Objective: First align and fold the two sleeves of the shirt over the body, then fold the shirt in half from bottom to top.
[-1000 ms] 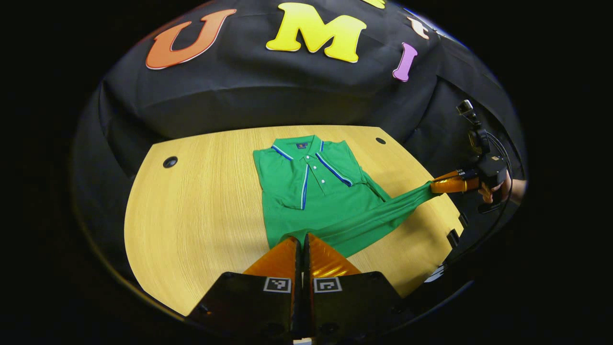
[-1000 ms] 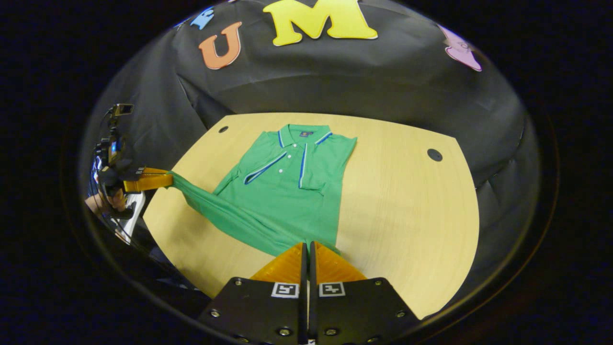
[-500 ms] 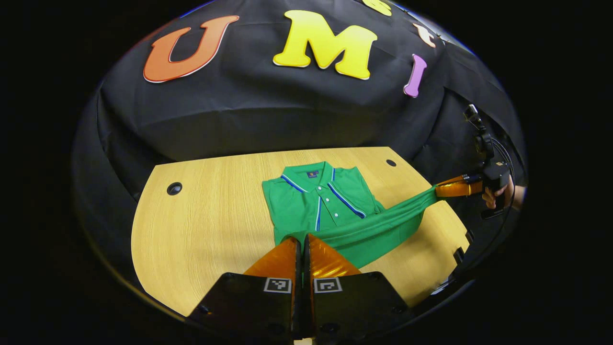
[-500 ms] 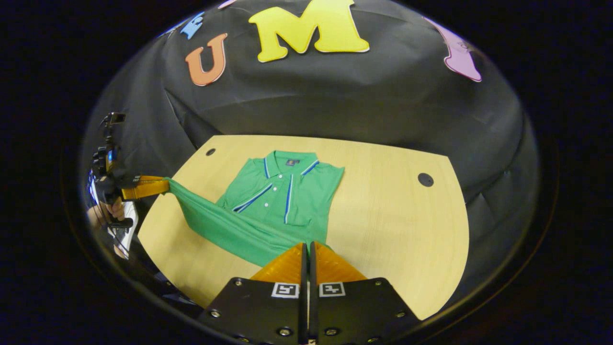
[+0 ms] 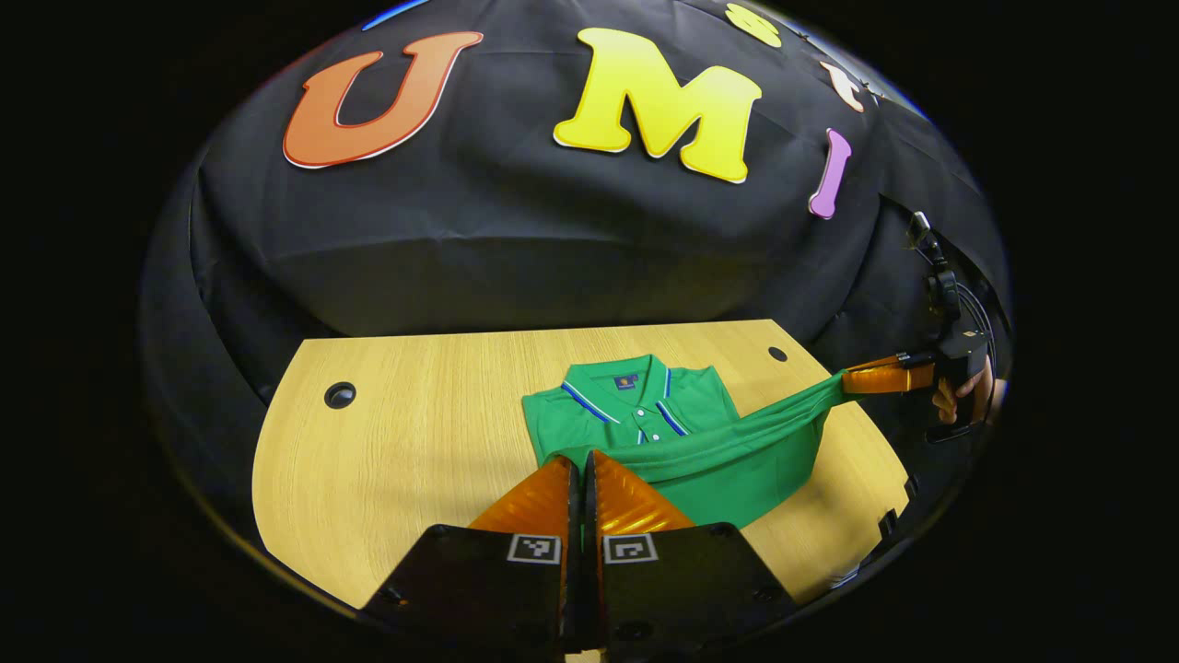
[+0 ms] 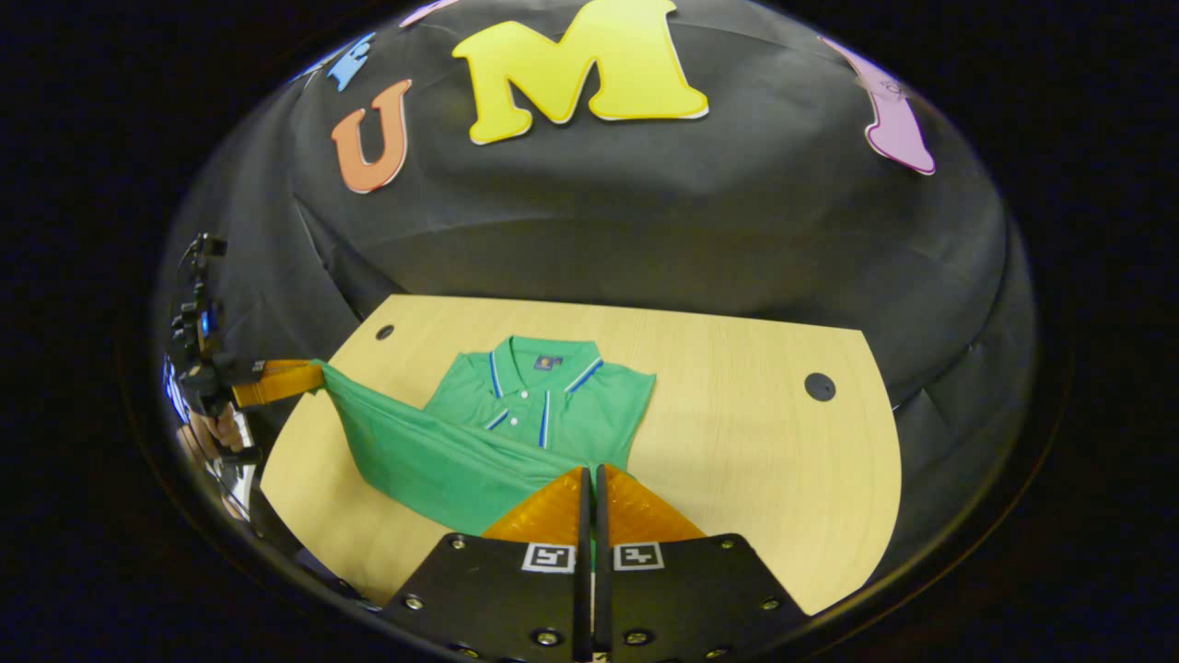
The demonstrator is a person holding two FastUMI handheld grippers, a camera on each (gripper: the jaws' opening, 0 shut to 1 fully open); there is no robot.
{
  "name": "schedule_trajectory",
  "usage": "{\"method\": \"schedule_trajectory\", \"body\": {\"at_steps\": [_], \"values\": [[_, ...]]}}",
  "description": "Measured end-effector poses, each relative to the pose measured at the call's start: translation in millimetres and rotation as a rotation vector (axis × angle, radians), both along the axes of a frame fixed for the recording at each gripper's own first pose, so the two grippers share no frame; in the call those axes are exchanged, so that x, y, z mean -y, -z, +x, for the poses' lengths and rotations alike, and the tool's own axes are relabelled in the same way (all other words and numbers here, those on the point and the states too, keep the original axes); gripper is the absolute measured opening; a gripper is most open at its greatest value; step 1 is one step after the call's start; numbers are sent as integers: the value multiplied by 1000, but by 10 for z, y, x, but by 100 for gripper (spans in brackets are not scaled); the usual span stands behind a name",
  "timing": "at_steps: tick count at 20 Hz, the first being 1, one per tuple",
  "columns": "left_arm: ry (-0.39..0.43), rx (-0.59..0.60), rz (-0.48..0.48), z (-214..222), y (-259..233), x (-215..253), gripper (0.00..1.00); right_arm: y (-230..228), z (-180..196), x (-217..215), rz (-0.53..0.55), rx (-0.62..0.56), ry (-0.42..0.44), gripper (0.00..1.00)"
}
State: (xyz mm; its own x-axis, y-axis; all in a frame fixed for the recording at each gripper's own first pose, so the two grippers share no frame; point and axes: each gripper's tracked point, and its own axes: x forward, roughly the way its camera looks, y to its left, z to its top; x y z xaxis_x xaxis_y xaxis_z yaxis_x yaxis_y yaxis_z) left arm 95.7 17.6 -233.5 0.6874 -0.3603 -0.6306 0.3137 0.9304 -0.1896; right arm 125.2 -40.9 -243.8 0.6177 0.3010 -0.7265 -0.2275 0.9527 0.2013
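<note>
We have the green polo shirt point(image 5: 636, 424) lying collar-away on the wooden table point(image 5: 405, 460), bottom hem lifted off the surface and stretched between both grippers. Left gripper point(image 5: 581, 471) has its fingers pinched together on one hem corner, no gap visible; right gripper point(image 6: 591, 481) is clamped the same way on the other corner. Left gripper view gives us the right gripper off to the side point(image 5: 875, 378) with the hand point(image 5: 958, 401) holding it, hem taut up to its tips. Right gripper view gives the mirror: the left gripper point(image 6: 290, 379) at the table edge, fabric sagging in a fold between the two. Collar point(image 6: 539, 354) and placket lie flat on the table.
</note>
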Motion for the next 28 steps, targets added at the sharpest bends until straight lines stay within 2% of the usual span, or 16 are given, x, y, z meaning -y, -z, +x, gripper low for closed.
{"method": "schedule_trajectory", "body": {"at_steps": [10,12,13,14,17,21,22,23,28], "values": [[-33,66,-1,624,158,105,3,131,675,-51,-32,104,22,1],[-48,81,-16,736,228,161,3,182,852,-20,-23,139,46,1],[-58,88,-24,790,285,177,3,214,940,15,-24,154,61,5],[-75,96,-29,851,331,171,3,271,1019,45,-24,163,74,1],[-120,124,-50,1045,465,166,3,517,1194,39,4,145,106,1],[-157,149,-10,1253,700,141,4,873,1377,-18,5,117,119,1],[-168,163,-11,1311,731,134,3,939,1440,-26,4,123,122,5],[-178,176,-8,1367,769,129,3,989,1494,-24,1,131,127,1],[-203,154,81,1541,1242,64,4,1320,1695,-63,-43,144,109,1]]}}
